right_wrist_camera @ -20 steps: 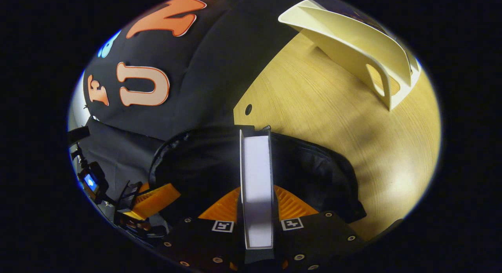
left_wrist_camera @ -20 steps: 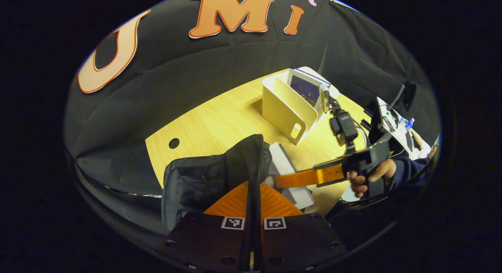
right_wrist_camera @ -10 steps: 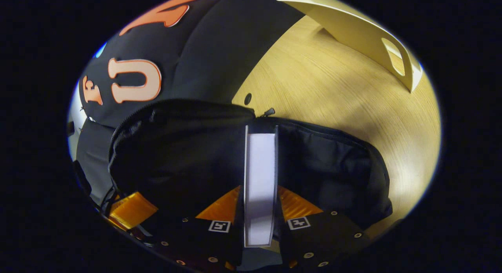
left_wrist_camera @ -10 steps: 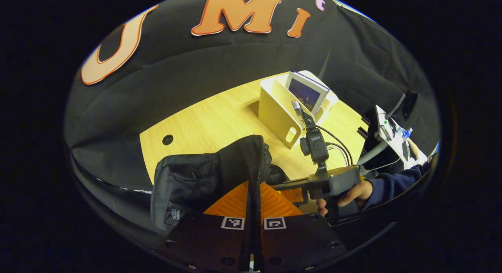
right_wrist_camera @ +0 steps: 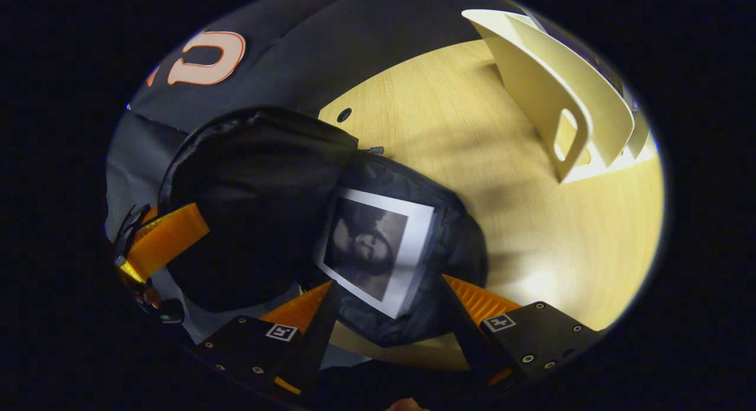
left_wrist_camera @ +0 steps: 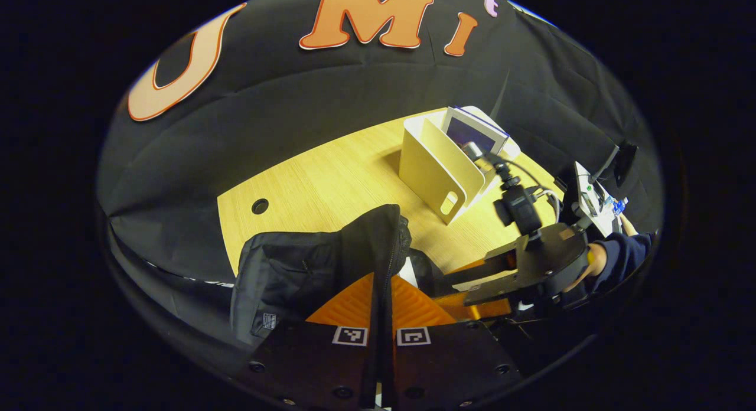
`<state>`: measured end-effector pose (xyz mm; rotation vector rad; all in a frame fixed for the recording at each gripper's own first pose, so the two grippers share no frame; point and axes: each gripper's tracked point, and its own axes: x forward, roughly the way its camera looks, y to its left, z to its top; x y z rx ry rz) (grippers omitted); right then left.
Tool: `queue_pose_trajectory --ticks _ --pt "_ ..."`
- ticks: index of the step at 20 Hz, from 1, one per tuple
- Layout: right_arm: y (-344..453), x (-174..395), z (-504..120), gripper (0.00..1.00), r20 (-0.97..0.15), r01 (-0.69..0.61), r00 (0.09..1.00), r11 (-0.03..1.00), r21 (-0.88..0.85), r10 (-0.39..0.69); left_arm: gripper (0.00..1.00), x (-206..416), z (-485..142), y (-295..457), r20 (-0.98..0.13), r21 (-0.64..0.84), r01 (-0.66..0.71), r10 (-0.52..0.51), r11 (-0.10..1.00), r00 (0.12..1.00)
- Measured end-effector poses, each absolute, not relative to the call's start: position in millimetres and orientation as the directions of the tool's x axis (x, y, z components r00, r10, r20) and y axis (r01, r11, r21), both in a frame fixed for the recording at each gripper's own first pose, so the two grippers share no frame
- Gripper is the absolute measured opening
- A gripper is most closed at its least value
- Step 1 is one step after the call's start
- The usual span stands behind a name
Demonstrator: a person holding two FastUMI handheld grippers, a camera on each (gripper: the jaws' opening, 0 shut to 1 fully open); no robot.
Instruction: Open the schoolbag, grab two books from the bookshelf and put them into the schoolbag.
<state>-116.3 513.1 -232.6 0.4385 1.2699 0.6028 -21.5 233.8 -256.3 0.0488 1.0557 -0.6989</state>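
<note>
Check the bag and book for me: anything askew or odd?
The book lies tilted in the bag's mouth, cover up, not fully inside. The right gripper has open jaws around it. The left gripper holds the bag's edge. One book remains in the shelf.

I see a schoolbag (right_wrist_camera: 248, 180) of matt black woven cloth with slightly shiny lining, a book (right_wrist_camera: 378, 245) with a smooth paper cover, a bookshelf (left_wrist_camera: 440, 169) of smooth cream plastic, and a pale wood-grain table (left_wrist_camera: 331, 180) with a satin sheen.
</note>
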Motion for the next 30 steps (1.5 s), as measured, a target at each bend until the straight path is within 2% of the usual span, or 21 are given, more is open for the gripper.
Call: queue_pose_trajectory --ticks 8,17,23,30 --pt "393 -84 -187 0.97 -0.837 -0.271 0.263 0.870 0.412 0.479 0.04 -28 -264 227 -0.822 -0.276 0.520 -0.478 0.809 0.308" --pt "281 -2 -119 0.98 -0.859 -0.340 0.387 0.917 0.206 0.336 0.04 -30 -271 216 -0.836 -0.275 0.443 -0.440 0.853 0.328" --pt "248 69 -111 0.98 -0.872 -0.327 0.395 0.931 0.160 0.289 0.04 -33 -271 212 -0.850 -0.274 0.370 -0.404 0.887 0.339" --pt "262 125 -145 0.98 -0.904 -0.330 0.312 0.925 0.186 0.293 0.04 -33 -271 213 -0.876 -0.245 0.287 -0.339 0.926 0.345"
